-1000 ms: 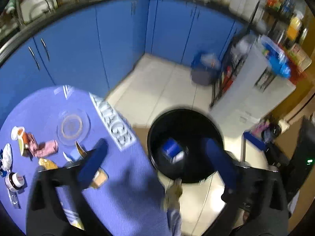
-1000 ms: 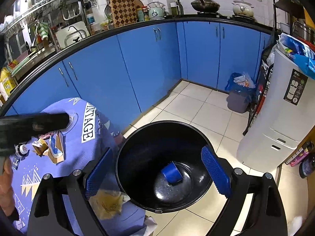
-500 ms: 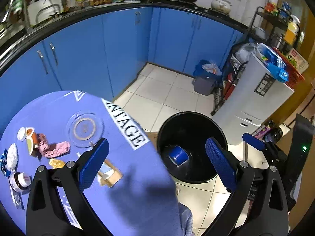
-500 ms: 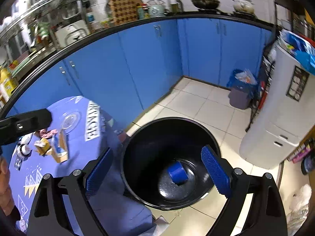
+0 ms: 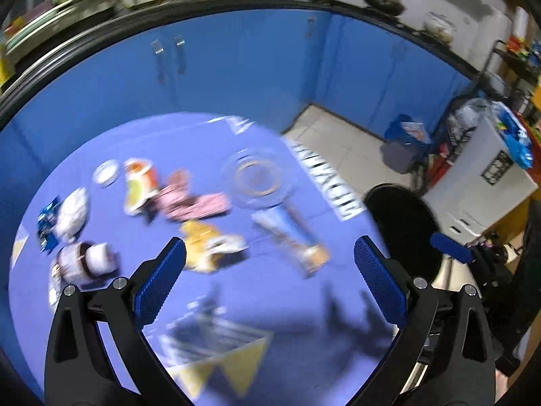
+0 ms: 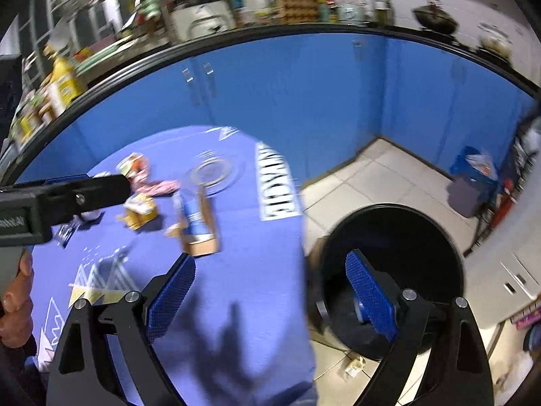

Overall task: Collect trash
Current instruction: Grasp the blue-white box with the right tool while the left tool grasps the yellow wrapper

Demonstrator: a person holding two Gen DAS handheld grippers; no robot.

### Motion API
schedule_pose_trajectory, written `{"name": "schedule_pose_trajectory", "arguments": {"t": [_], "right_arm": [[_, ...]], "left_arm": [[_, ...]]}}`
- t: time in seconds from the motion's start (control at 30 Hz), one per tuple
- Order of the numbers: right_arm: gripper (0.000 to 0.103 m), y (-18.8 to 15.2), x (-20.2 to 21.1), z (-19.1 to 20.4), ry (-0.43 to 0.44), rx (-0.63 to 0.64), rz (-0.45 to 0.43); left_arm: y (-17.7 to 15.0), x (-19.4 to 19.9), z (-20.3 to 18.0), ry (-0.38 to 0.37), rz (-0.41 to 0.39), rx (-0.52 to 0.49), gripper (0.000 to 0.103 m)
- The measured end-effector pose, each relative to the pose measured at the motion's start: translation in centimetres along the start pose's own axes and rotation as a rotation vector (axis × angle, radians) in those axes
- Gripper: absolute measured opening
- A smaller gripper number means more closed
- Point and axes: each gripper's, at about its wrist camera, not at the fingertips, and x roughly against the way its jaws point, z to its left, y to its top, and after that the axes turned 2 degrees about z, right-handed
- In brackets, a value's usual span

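Note:
My left gripper (image 5: 270, 270) is open and empty above the blue tablecloth (image 5: 270, 304). Ahead of it lie a yellow wrapper (image 5: 203, 247), a torn blue carton (image 5: 290, 233), a pink wrapper (image 5: 192, 203), an orange-white cup (image 5: 138, 182) and a small jar (image 5: 84, 260). The black trash bin (image 5: 402, 230) stands on the floor to the right. My right gripper (image 6: 270, 287) is open and empty over the table's edge. The carton (image 6: 197, 220) lies ahead of it and the bin (image 6: 392, 270) behind its right finger. The view is motion-blurred.
A clear glass plate (image 5: 257, 177) sits mid-table. Blue cabinets (image 5: 236, 67) run behind. A white appliance (image 5: 480, 182) and a small blue bin (image 5: 402, 145) stand on the tiled floor at right. The left gripper's body (image 6: 61, 199) shows at left in the right wrist view.
Both grippers have swung left, away from above the bin toward the table. The table's trash now fills the left wrist view. Both stay open.

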Motion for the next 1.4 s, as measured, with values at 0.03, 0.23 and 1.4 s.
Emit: {"name": "schedule_pose_trajectory", "arguments": {"t": [0.03, 0.23, 1.4], "right_arm": [[0.088, 0.1, -0.4, 0.7, 0.014, 0.01, 0.008], [0.088, 0.5, -3.0, 3.7, 0.055, 0.059, 0.046], [0.083, 2.4, -8.9, 6.9, 0.091, 0.148, 0.11]], "left_arm": [[-0.4, -0.1, 1.0, 0.014, 0.005, 0.013, 0.098], [-2.2, -1.0, 5.9, 0.053, 0.038, 0.066, 0.098], [-1.9, -5.5, 7.3, 0.104, 0.063, 0.077, 0.098]]}}
